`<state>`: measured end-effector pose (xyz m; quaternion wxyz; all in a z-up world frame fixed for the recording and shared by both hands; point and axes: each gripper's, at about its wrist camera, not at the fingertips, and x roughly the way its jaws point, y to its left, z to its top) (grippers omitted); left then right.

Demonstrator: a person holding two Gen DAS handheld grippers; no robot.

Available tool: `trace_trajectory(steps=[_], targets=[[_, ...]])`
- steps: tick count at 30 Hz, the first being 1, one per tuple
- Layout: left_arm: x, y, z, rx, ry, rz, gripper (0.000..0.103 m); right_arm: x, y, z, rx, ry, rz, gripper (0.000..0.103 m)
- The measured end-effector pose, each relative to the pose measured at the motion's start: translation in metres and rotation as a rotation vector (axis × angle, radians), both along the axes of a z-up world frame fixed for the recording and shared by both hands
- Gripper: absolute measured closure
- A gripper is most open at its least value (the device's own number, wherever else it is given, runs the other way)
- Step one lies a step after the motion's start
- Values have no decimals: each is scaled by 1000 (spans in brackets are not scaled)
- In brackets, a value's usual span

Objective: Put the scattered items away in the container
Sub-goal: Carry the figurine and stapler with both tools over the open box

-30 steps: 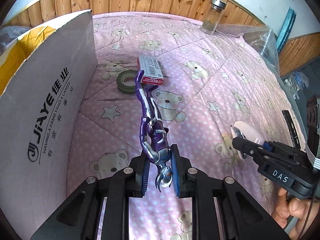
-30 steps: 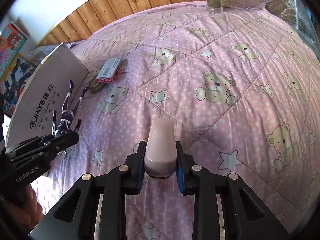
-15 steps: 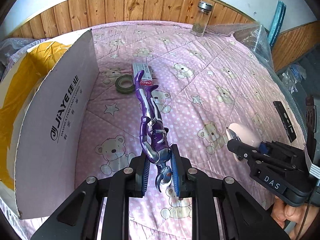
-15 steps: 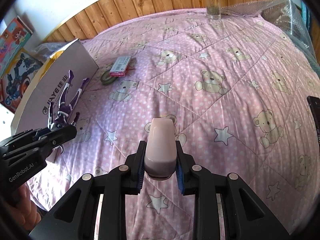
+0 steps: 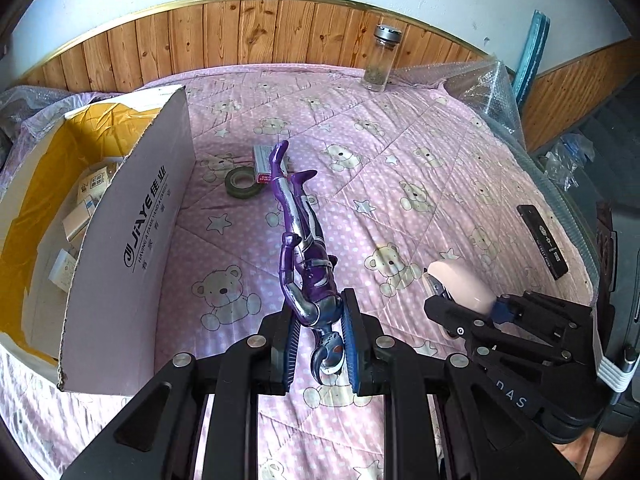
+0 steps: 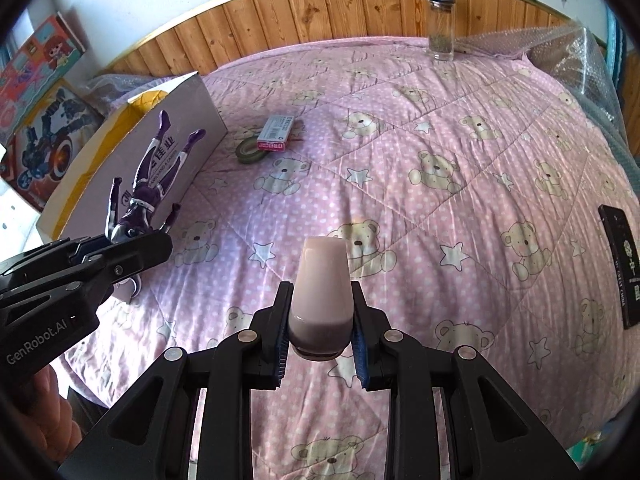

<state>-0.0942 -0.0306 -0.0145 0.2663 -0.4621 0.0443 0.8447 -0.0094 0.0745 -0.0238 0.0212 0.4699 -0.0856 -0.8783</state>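
The left gripper [image 5: 320, 336] is clamping a purple-and-silver action figure [image 5: 301, 240], nearer the white cardboard box [image 5: 132, 232] lying leftward; the right gripper [image 6: 320, 320] is gripping a pale pink oblong case [image 6: 320, 280].

1. Open white cardboard box [image 5: 132, 216] stands at the left side of the pink bear-print quilted bed [image 5: 420, 184]; small cartons lie inside.
2. Dark green tape roll [image 5: 241, 183] touches the small red-and-white packet [image 5: 267, 160], both just right of the box.
3. Glass jar with metal lid [image 5: 380, 60] stands upright at the far edge.
4. Flat black rectangular case [image 5: 542, 242] lies near the right edge.
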Motion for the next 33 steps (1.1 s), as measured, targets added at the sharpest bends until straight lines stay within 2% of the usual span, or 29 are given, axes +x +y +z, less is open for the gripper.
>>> trace_trajectory(steps=[21,33], targets=[[26,-32,44,126,51,-21,82,17,-55,39,33,63,100,75],[28,-71,69,207,70,17,82,18,-101,74,26,125,195,75]])
